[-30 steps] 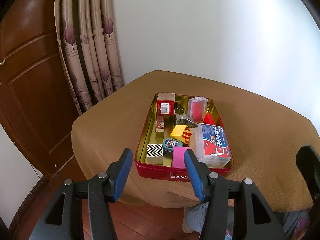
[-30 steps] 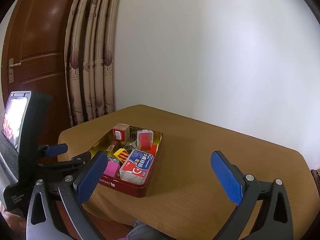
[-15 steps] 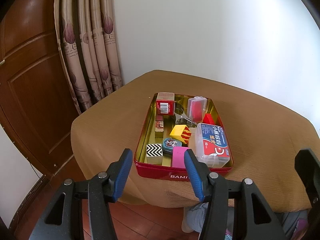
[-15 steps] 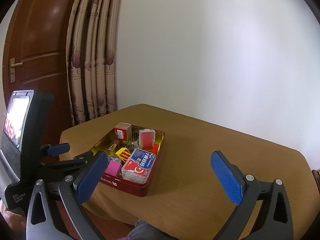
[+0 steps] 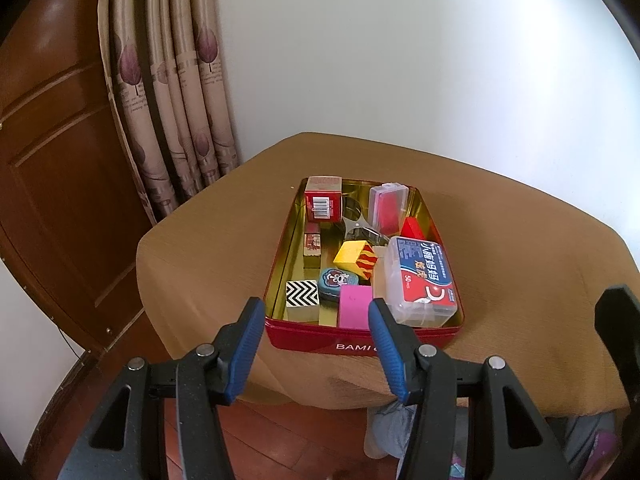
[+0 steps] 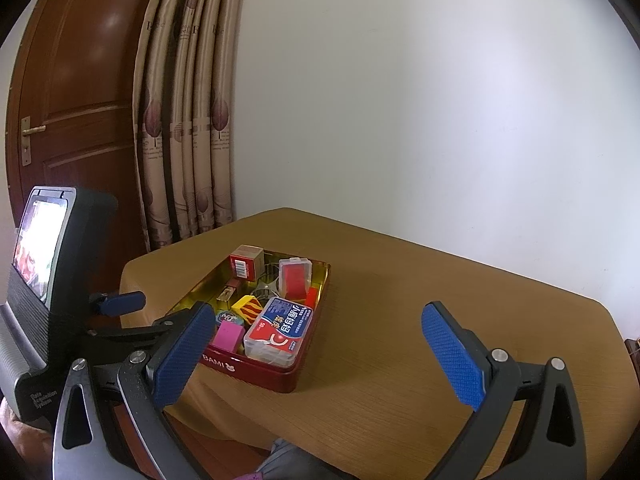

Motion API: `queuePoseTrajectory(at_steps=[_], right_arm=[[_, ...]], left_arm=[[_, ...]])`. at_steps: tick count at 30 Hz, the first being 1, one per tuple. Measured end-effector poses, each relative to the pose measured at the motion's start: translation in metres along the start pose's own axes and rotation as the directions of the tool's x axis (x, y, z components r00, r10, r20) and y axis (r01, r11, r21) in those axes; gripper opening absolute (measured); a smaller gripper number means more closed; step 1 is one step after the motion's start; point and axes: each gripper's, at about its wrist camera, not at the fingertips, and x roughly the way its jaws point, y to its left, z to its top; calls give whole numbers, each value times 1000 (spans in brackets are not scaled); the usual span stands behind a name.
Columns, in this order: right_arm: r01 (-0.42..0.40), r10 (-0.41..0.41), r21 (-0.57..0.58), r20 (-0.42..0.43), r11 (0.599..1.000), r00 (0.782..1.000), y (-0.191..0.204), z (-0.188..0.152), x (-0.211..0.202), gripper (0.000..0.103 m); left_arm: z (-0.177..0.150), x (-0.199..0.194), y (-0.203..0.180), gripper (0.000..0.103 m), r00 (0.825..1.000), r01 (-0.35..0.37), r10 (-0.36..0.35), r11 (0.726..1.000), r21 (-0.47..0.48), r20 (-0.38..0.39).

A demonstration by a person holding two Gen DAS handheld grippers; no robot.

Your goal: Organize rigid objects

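Both tongs gape wide, holding nothing: left tongs (image 5: pixel 316 344) hover near the red rectangular metal tin (image 5: pixel 352 344), right tongs (image 6: pixel 320 356) probably at its 4 o'clock over the tan surface (image 6: pixel 420 320).

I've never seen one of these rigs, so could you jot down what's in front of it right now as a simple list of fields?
Surface: brown table
Container: red tin, lid off, on the table
Contents: clear box with blue label, pink block, zigzag block, yellow block, barcode box
Left gripper: open, empty, short of the tin
Right gripper: open wide, empty
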Motion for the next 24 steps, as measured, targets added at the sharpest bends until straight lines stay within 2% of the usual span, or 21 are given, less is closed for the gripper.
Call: queuePoseTrajectory(at_steps=[15,16,20,24], right_arm=[[2,-2,7,-5,1000,1000,-1,-1,2,103],[5,-5,9,-3,1000,1000,-1,0,1,103],[5,-5,13,-5,1000,1000,-3,0,3,103],[6,-6,10,-6,1000,1000,-3,0,3,103]], left_arm=[[1,1,2,55,1000,-20,20,1000,-3,17],[1,1,2,56,1000,-18,18,1000,-4,16],[2,-1,1,81,999,-29,29,1000,-5,28],[1,-1,-7,82,999,-27,26,999,37,29]])
